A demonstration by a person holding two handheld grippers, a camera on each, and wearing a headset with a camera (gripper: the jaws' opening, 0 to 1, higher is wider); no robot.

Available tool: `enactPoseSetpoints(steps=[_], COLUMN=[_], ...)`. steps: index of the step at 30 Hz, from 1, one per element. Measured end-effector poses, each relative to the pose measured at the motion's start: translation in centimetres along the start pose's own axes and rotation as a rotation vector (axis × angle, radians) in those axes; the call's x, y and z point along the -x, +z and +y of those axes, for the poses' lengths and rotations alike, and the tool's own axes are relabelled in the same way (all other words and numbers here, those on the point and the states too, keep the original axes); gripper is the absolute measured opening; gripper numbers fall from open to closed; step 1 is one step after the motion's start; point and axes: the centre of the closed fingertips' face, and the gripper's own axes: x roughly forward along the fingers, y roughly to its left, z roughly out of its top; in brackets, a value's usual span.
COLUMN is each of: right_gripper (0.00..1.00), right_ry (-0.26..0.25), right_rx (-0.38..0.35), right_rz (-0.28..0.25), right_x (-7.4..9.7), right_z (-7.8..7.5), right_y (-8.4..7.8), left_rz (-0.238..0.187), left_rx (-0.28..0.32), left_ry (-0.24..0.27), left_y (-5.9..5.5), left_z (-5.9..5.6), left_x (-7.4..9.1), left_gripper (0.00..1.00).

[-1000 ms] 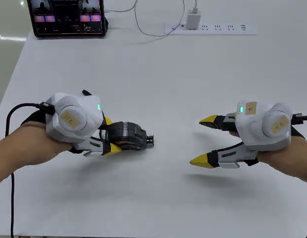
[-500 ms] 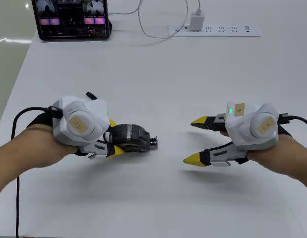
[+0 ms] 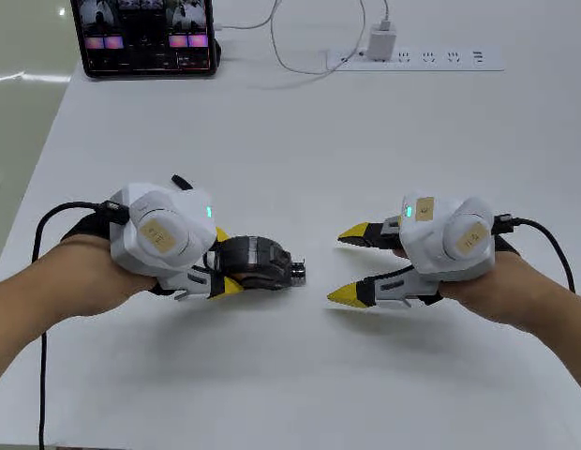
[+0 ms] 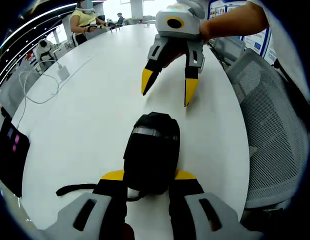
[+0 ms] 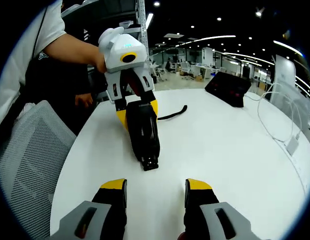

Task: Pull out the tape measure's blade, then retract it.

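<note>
Head view: on the white table [image 3: 290, 141], the left gripper [image 3: 225, 261] clamps the black tape measure [image 3: 262, 262], which lies on the tabletop with its blade hook [image 3: 298, 272] at the case mouth, pointing toward the right gripper [image 3: 347, 265]. That gripper hovers near the hook, apart from it, jaws spread wide. A tablet [image 3: 145, 33] and power strip [image 3: 422, 59] sit at the far edge

Left gripper view: both yellow-tipped jaws press the tape measure's [image 4: 152, 150] sides; the right gripper [image 4: 168, 91] faces it, jaws parted

Right gripper view: its own jaws stand apart with nothing between them, the tape measure [image 5: 144, 132] just ahead
</note>
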Motion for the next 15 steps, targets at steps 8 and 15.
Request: enactPoseSetpoints(steps=[8, 15], right_gripper=[0.36, 0.31], right_ry=[0.019, 0.040], right_rx=[0.029, 0.048], right_rz=[-0.016, -0.024], right_x=[-1.5, -2.5], right_z=[0.2, 0.6], right_y=[0.7, 1.0], left_rz=[0.000, 0.004], left_rx=[0.004, 0.002], left_ry=[-0.005, -0.004], left_y=[0.0, 0.0], left_z=[0.0, 0.0], left_x=[0.0, 0.0], left_gripper=[0.27, 0.27])
